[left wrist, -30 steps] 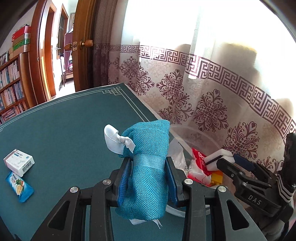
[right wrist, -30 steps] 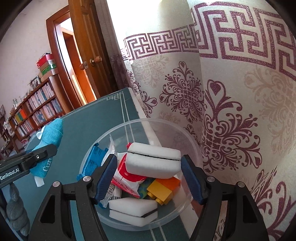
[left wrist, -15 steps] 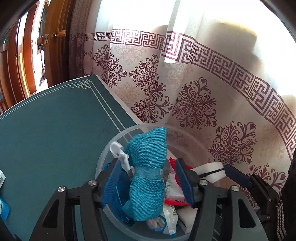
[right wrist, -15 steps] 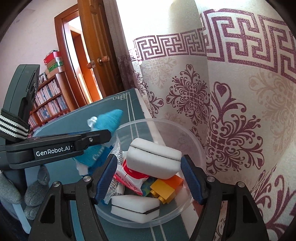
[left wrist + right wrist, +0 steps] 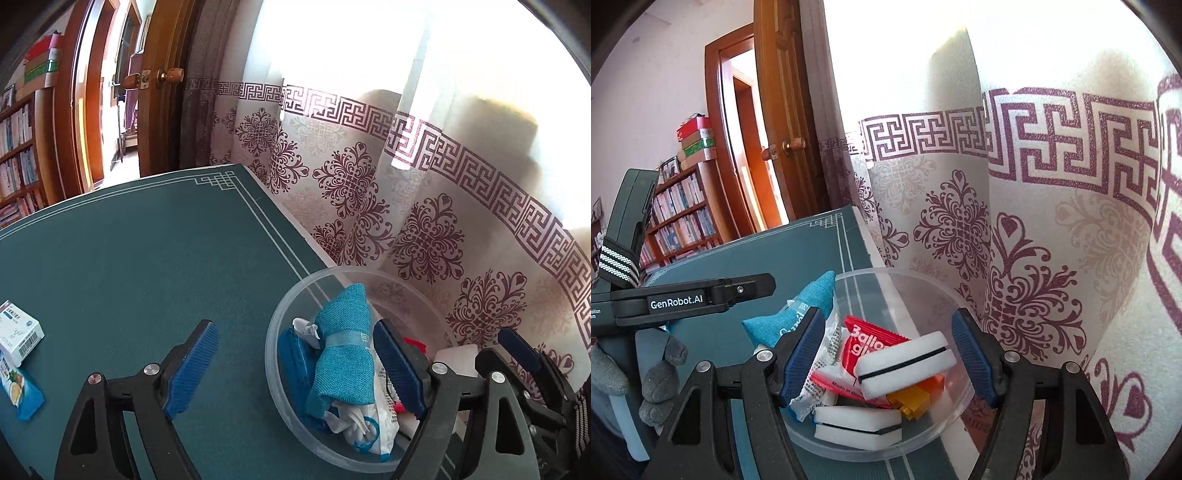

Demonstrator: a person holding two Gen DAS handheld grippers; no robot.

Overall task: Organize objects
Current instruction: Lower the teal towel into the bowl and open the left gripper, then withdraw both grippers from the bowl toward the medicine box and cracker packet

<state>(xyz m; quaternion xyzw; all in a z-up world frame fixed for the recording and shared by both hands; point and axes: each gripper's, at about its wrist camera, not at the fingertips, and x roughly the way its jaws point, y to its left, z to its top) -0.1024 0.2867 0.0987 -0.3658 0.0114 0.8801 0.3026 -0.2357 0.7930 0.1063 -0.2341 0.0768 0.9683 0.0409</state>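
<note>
Left gripper [image 5: 293, 365] wide, holding nothing; blue pouch [image 5: 345, 354] in clear bowl [image 5: 275, 354] (leaning). Right gripper [image 5: 888, 360] wide around sponge [image 5: 905, 365], grip unclear.

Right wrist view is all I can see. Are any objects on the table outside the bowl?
Observer: Yes, a white box lies on the table, far to the left of the bowl.
Operator: Is anything beside it?
Observer: A blue packet lies right next to it, nearer the camera.
Operator: And the other tool, is it holding something?
Observer: No. The left gripper has its jaws wide open, and the teal pouch rests in the bowl.
</note>
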